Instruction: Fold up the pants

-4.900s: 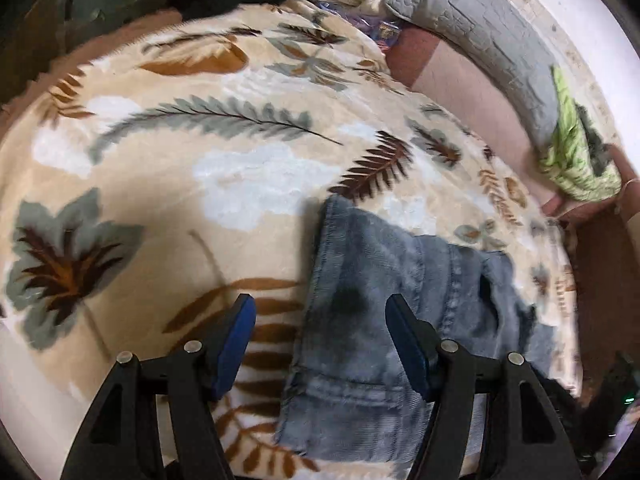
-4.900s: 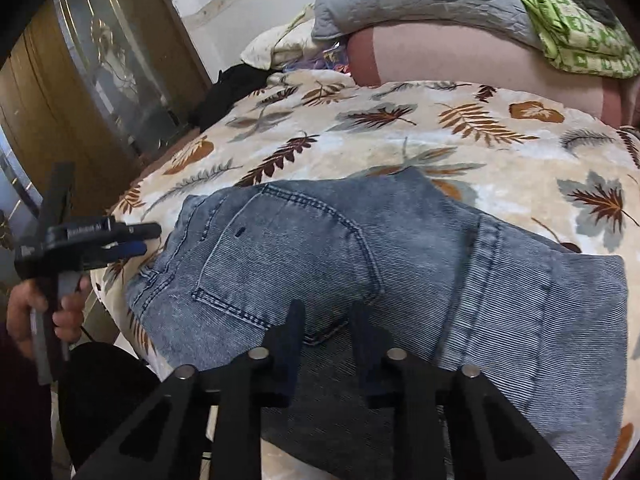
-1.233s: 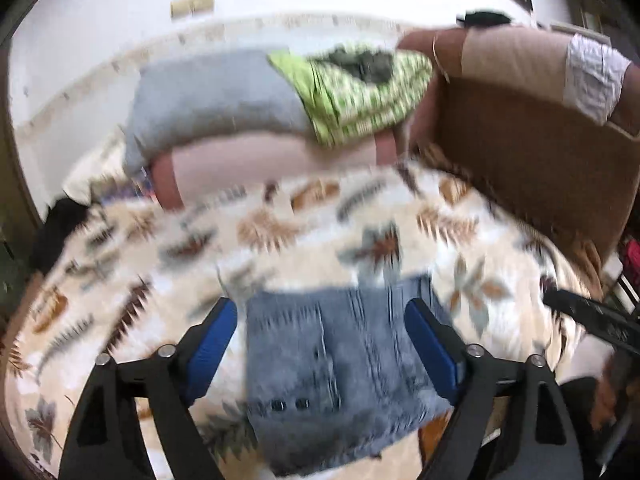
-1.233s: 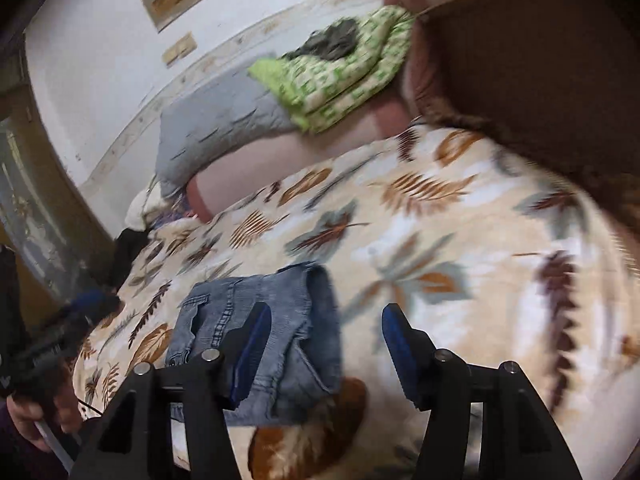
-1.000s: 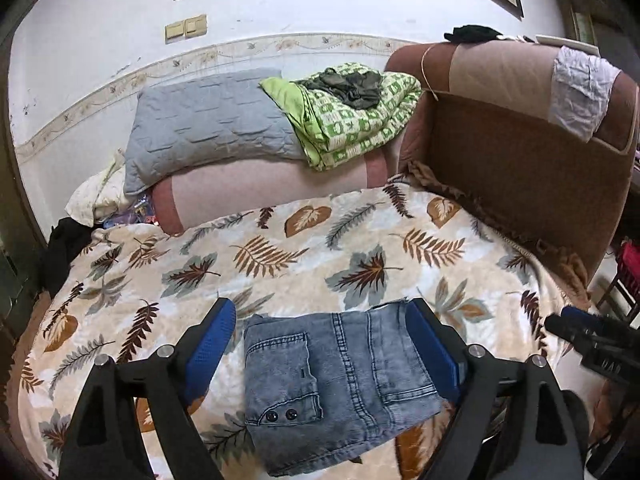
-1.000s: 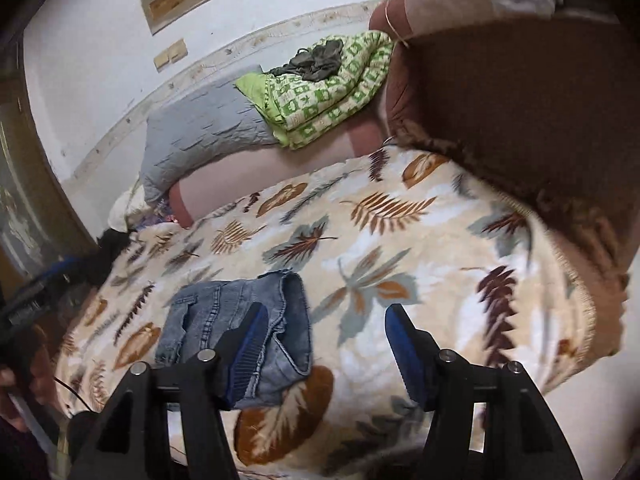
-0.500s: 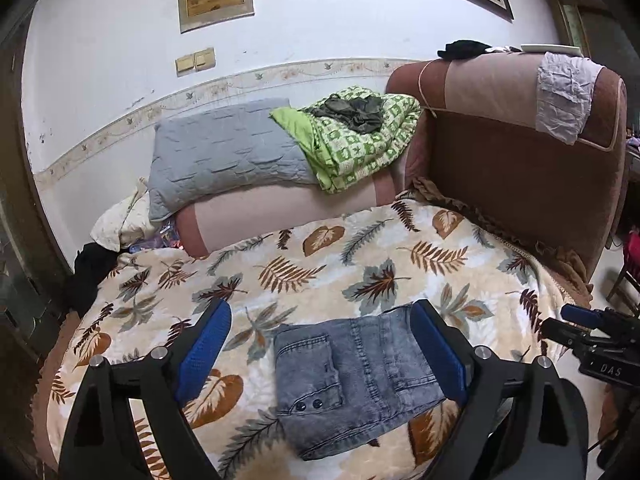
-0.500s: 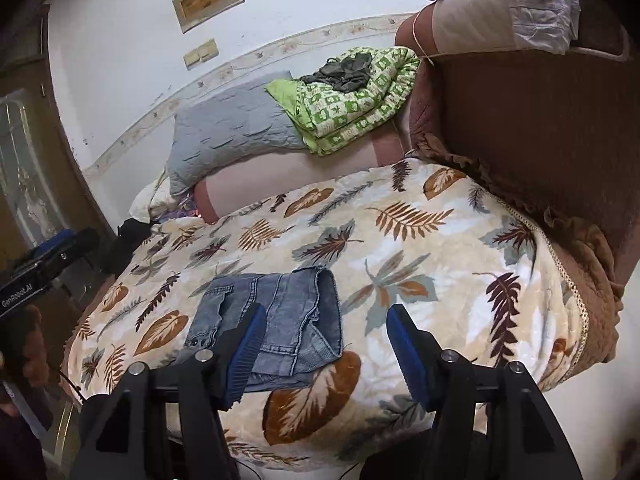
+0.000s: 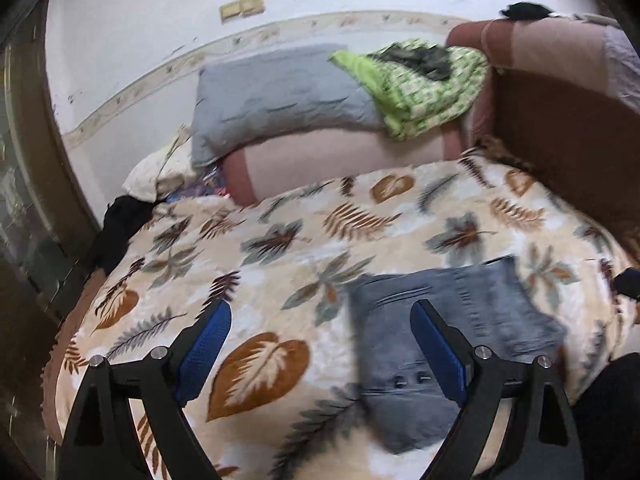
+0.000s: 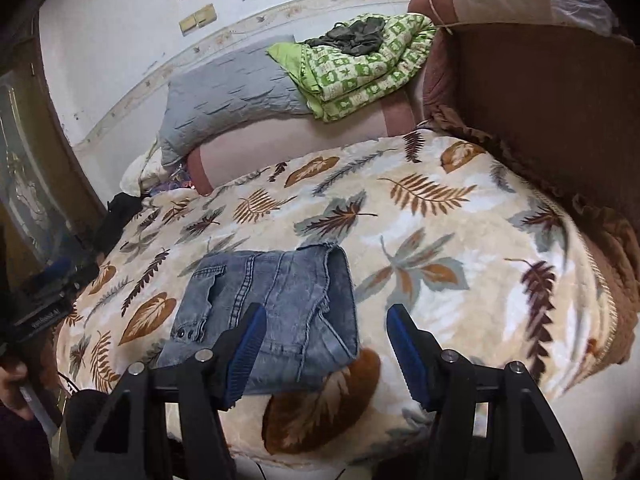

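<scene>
Folded jeans lie as a compact rectangle near the front edge of a bed, on a leaf-print blanket. The left gripper and the right gripper both hang above the bed with jaws spread wide, holding nothing and touching nothing. Bare blanket stretches behind the jeans and to both sides. At the far edge, a grey pillow and a green checked quilt rest on a pink bolster; a brown headboard bounds the right side.
</scene>
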Demonstrator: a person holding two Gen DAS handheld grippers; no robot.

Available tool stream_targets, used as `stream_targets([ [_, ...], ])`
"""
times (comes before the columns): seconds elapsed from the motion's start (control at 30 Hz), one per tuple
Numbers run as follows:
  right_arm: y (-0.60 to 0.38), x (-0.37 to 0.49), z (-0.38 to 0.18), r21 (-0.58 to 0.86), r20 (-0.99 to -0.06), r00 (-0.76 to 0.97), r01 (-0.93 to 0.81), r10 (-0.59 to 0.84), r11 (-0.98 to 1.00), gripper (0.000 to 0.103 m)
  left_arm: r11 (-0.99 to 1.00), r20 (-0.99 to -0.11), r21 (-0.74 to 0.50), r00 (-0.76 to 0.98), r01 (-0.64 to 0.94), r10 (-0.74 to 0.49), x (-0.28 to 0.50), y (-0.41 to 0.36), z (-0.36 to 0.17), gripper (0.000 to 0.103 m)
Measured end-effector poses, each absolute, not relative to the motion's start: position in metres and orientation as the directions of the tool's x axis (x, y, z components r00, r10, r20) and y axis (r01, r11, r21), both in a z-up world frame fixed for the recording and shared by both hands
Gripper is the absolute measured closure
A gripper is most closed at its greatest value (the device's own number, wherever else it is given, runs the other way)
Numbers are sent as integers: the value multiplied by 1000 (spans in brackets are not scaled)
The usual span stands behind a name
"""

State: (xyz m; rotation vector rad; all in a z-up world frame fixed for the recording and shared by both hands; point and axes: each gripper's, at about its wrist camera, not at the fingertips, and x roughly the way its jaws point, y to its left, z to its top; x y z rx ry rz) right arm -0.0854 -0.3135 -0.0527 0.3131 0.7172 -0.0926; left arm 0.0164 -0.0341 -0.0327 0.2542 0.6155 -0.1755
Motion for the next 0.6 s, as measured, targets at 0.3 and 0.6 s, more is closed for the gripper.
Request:
stream_targets([
  [0.3, -344, -35, -84, 307, -631, 775, 214, 30, 927, 37, 976, -629, 181, 777, 120, 21, 87, -10, -73, 12],
  [0.6, -364, -20, -105, 380, -572, 818, 202, 58, 902, 37, 972, -670, 201, 741, 122, 45, 119, -15, -99, 12],
])
